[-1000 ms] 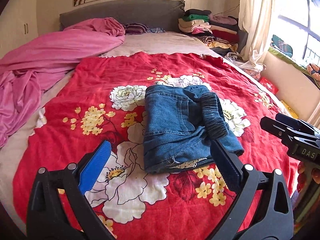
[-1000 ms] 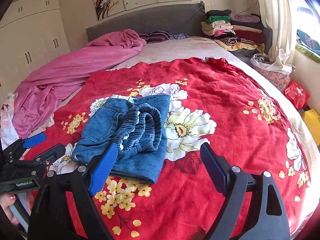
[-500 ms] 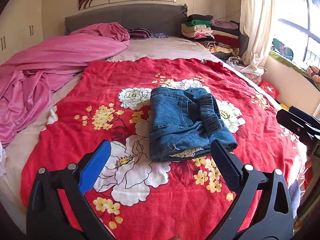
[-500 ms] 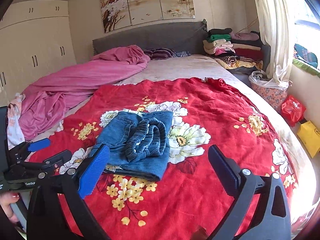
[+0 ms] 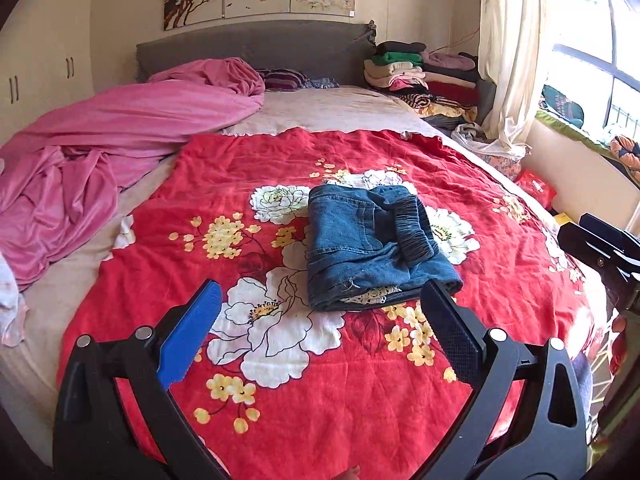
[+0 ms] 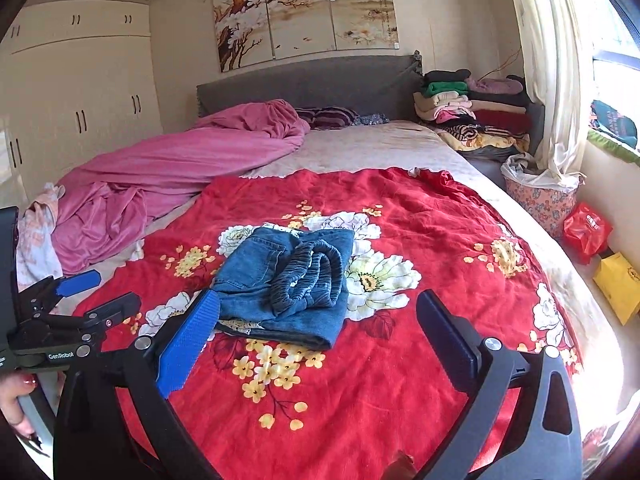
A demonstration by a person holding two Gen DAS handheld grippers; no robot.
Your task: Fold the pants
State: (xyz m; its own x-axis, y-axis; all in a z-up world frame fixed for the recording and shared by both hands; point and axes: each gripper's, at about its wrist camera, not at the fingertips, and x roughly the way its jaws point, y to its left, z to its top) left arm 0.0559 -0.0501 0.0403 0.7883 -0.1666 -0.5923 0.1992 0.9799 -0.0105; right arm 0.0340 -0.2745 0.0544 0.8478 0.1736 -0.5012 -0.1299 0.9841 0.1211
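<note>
The folded jeans (image 5: 376, 244) lie on the red flowered blanket (image 5: 320, 392), elastic waistband on top toward the right. The left gripper (image 5: 320, 314) hangs above the blanket just short of them, jaws wide apart and empty. The right gripper (image 5: 600, 240) shows at the right edge.

right tongs (image 5: 600, 240) cut off at frame edge; pants (image 5: 376, 244) underside hidden

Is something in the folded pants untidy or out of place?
Slightly. The pants lie folded on the red blanket, but the elastic waistband is bunched on top, and white lace peeks out at the near edge. Both grippers are open, clear of them.
</note>
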